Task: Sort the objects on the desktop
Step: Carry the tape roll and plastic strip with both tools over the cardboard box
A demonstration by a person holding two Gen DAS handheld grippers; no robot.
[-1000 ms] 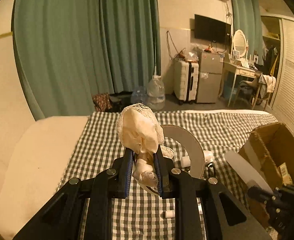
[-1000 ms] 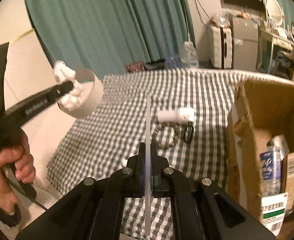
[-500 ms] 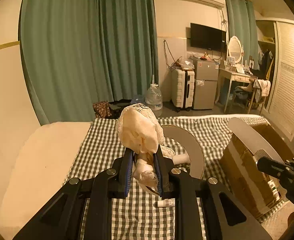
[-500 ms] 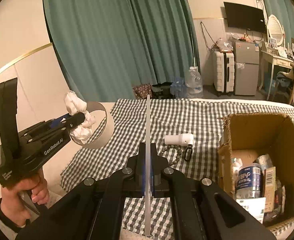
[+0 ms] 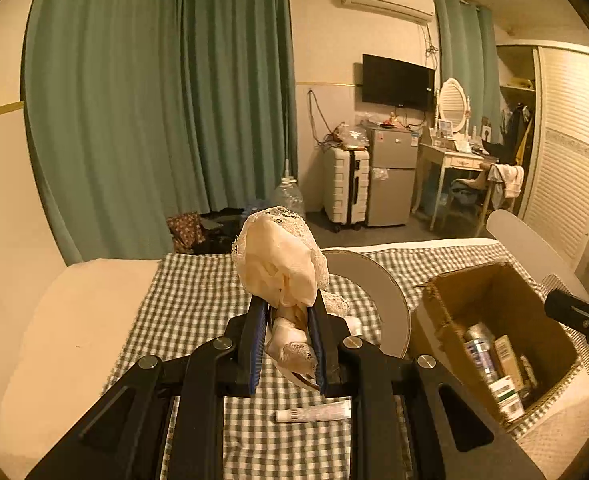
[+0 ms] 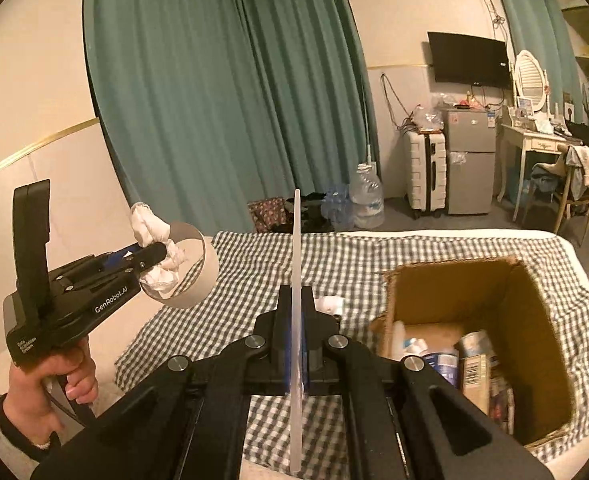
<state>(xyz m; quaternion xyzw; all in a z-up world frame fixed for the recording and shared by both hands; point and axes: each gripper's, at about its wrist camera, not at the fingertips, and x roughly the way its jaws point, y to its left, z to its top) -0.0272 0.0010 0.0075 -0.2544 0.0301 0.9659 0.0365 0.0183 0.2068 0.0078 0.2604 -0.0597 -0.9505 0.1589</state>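
Left gripper (image 5: 284,312) is clamped on a cream lace-edged cloth bundle (image 5: 280,270) inside a round white container (image 6: 192,270), held aloft. Right gripper (image 6: 296,320) pinches a thin white lid (image 6: 296,280) edge-on, with the open brown cardboard box (image 6: 526,304) low to its right and what looks like a small white tube (image 5: 314,414) beneath the left claw.

Black tongs (image 5: 286,340) with blue pads, silver screws, white "GenRobot.AI" lettering; bare hand (image 6: 50,384), grey sleeve.

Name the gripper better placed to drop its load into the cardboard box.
Right. The right gripper, shut on the flat white lid, is beside the cardboard box; the left gripper is farther away.
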